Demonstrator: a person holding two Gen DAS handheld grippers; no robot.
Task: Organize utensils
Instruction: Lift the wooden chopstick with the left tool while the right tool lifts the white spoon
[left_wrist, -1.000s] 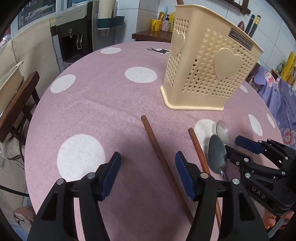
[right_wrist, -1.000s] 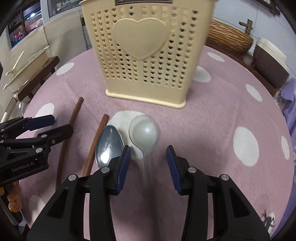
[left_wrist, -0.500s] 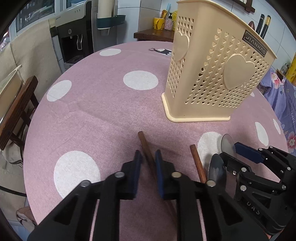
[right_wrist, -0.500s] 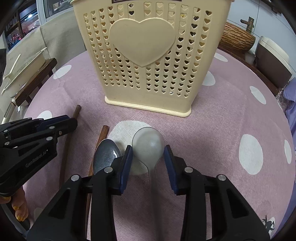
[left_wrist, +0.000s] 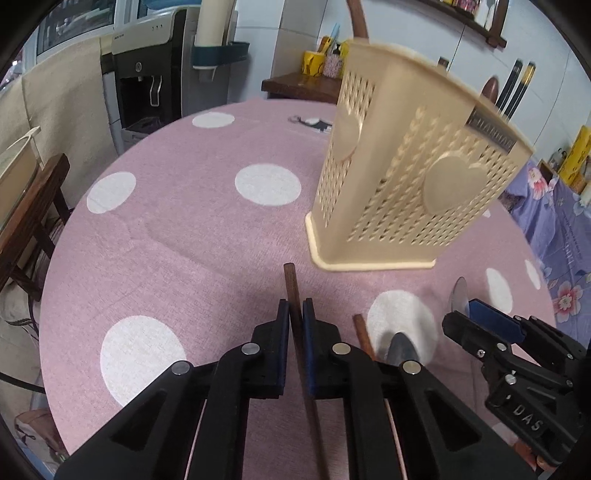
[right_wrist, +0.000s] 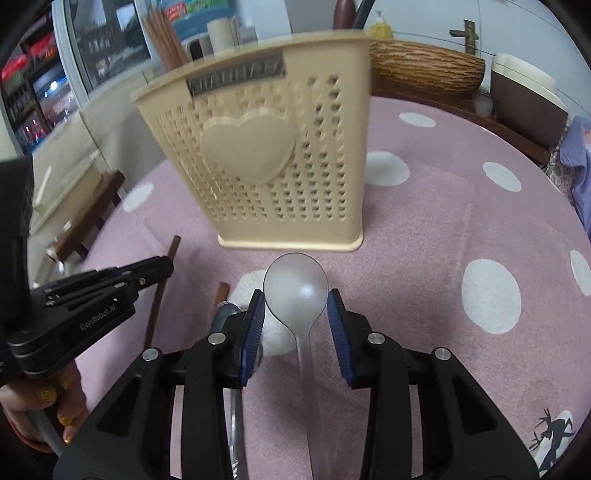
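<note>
My left gripper (left_wrist: 295, 306) is shut on a brown wooden chopstick (left_wrist: 290, 280), whose tip pokes out past the pads toward the cream heart-pattern utensil holder (left_wrist: 406, 177). A second chopstick (left_wrist: 360, 332) and a metal spoon (left_wrist: 400, 347) lie on the tablecloth just right of it. My right gripper (right_wrist: 295, 310) is shut on the bowl of a translucent spoon (right_wrist: 295, 288), held a little above the cloth in front of the holder (right_wrist: 258, 166). The left gripper (right_wrist: 162, 266) shows at the left of the right wrist view, with the metal spoon (right_wrist: 221, 317) partly hidden under my right finger.
The round table has a pink cloth with white dots (right_wrist: 443, 221). A wooden chair (left_wrist: 29, 221) and a water dispenser (left_wrist: 147, 74) stand beyond its left edge. A woven basket (right_wrist: 424, 66) sits behind. The holder holds several utensils. A person's hand (right_wrist: 48, 406) grips the left tool.
My left gripper went from open to shut on the chopstick. My right gripper closed onto the translucent spoon's bowl and rose with it, rolling slightly.
</note>
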